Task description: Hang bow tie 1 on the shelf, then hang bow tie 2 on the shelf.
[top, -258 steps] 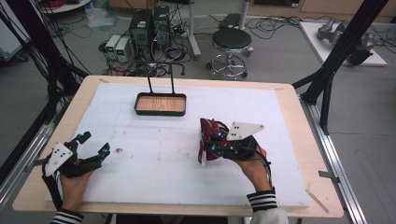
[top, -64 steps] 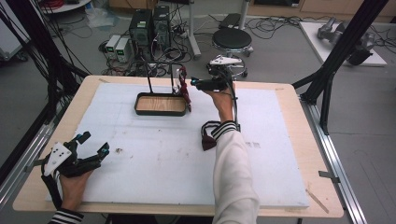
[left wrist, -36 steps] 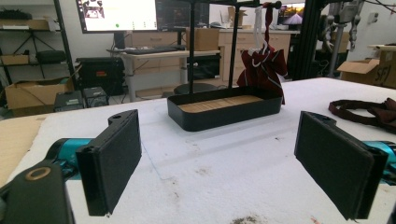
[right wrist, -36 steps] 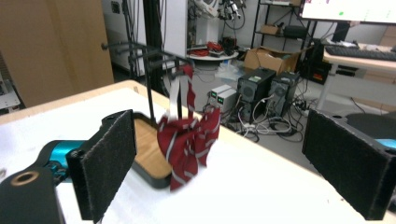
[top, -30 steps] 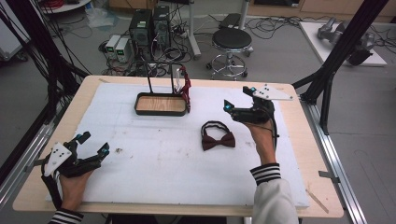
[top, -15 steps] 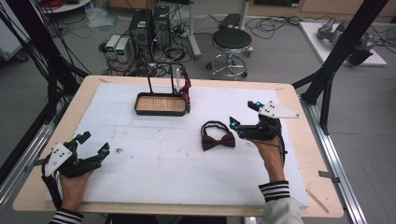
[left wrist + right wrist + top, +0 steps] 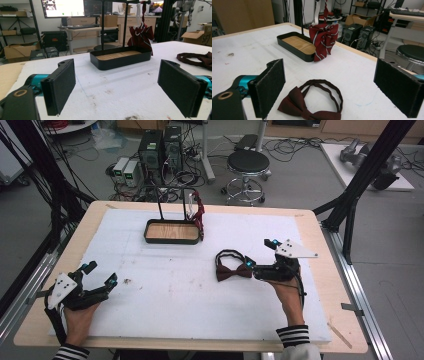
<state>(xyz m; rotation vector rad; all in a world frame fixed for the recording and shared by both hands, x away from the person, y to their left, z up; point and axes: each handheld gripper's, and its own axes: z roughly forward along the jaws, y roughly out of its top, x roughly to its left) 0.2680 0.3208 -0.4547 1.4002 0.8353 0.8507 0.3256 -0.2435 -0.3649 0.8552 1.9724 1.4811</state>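
Now the right gripper [image 7: 260,257], jaws spread wide and empty, straddles the dark maroon fabric bow tie [image 7: 312,108] lying flat at its 12 o'clock, evidently to pinch it for hanging beside the striped red bow tie [image 7: 323,36] on the black tray stand [image 7: 172,232]; the left gripper [image 7: 97,275] rests wide apart, idle.

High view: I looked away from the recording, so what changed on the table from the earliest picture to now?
The right gripper carried a striped dark red bow tie to the black stand with the wooden tray, hung it there and let go. It then came back, jaws open, to the plain dark red bow tie lying on the white mat. The left gripper stayed put.
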